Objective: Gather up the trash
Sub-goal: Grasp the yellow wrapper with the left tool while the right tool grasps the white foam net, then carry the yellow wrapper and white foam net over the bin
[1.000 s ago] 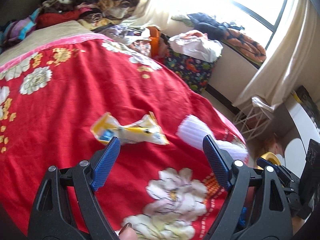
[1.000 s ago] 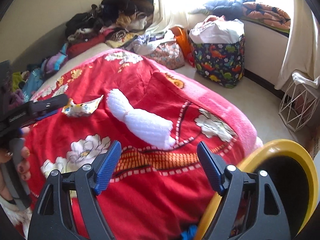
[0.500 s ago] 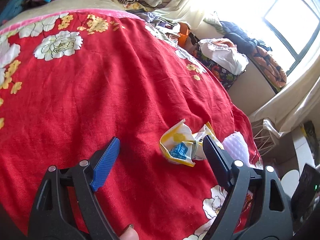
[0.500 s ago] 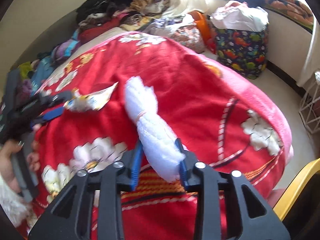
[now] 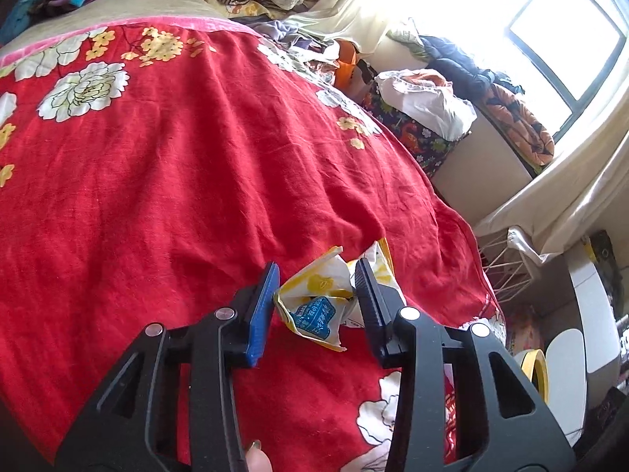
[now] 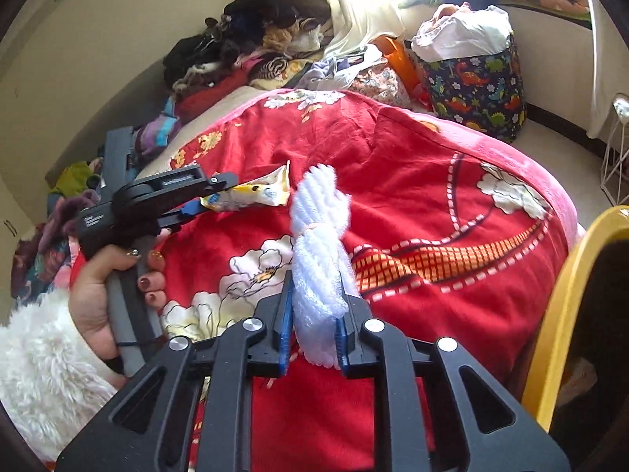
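Note:
A crumpled yellow-and-white snack wrapper [image 5: 320, 303] lies on the red floral blanket [image 5: 177, 181]. My left gripper [image 5: 316, 293] has its jaws closed in on both sides of the wrapper and touches it. The wrapper [image 6: 251, 192] and left gripper [image 6: 204, 204] also show in the right wrist view. My right gripper [image 6: 314, 330] is shut on a white foam-net bundle [image 6: 320, 244] and holds it just above the blanket [image 6: 432, 181]. A yellow-rimmed bin [image 6: 566, 306] stands at the right beside the bed.
A dinosaur-print bag [image 6: 479, 82] full of clothes stands on the floor by the window. Piles of clothes [image 6: 251, 43] lie at the bed's far end. A white wire basket [image 5: 507, 267] stands on the floor past the bed corner.
My left gripper has closed its jaws in around the wrapper. My right gripper, shut on the white bundle, has lifted it slightly toward me.

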A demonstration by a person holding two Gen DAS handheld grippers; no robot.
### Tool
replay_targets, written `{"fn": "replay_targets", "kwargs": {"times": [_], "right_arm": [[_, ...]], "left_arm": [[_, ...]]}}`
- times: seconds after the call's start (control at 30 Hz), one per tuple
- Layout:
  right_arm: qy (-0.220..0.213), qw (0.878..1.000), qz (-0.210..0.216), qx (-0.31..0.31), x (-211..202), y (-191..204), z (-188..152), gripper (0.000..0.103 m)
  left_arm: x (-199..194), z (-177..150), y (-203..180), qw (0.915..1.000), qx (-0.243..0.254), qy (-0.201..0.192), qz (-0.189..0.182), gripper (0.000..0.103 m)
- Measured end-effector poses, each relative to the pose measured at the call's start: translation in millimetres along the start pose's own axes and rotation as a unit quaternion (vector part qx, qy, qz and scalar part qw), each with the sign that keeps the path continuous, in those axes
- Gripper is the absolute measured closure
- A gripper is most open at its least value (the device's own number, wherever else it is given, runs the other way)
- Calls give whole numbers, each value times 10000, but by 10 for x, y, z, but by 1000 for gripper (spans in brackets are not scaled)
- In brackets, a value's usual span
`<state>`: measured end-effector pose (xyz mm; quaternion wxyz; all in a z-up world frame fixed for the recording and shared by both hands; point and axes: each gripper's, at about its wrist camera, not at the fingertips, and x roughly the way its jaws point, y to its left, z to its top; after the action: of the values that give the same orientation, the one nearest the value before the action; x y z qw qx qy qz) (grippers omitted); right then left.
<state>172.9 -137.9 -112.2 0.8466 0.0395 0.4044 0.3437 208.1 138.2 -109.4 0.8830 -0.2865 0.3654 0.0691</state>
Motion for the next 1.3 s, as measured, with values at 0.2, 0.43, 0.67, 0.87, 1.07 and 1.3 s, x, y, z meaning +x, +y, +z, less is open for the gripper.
{"fn": "replay_targets", "kwargs": {"times": [0.2, 0.43, 0.67, 0.87, 1.07, 1.3], "right_arm": [[-140, 9998, 49, 129, -181, -15, -58, 87], [-285, 9993, 59, 227, -345, -41, -84, 87], [-459, 9984, -6, 322, -526, -100, -118, 87], [-585, 9974, -100, 411, -695, -168, -140, 87], [-733, 9954, -241, 561, -872, -300, -160, 87], [-882, 9921, -496, 744, -1081, -464, -236, 87]], "left_arm": [[-98, -124, -288, 9983, 572, -126, -16, 75], [-212, -212, -533, 9956, 895, -173, -208, 77], [-345, -255, -728, 9931, 1074, -232, -399, 77], [-459, -295, -869, 9910, 1179, -290, -565, 77], [-535, -330, -1022, 9885, 1292, -305, -721, 77], [-612, -419, -1205, 9849, 1441, -301, -915, 77]]}}
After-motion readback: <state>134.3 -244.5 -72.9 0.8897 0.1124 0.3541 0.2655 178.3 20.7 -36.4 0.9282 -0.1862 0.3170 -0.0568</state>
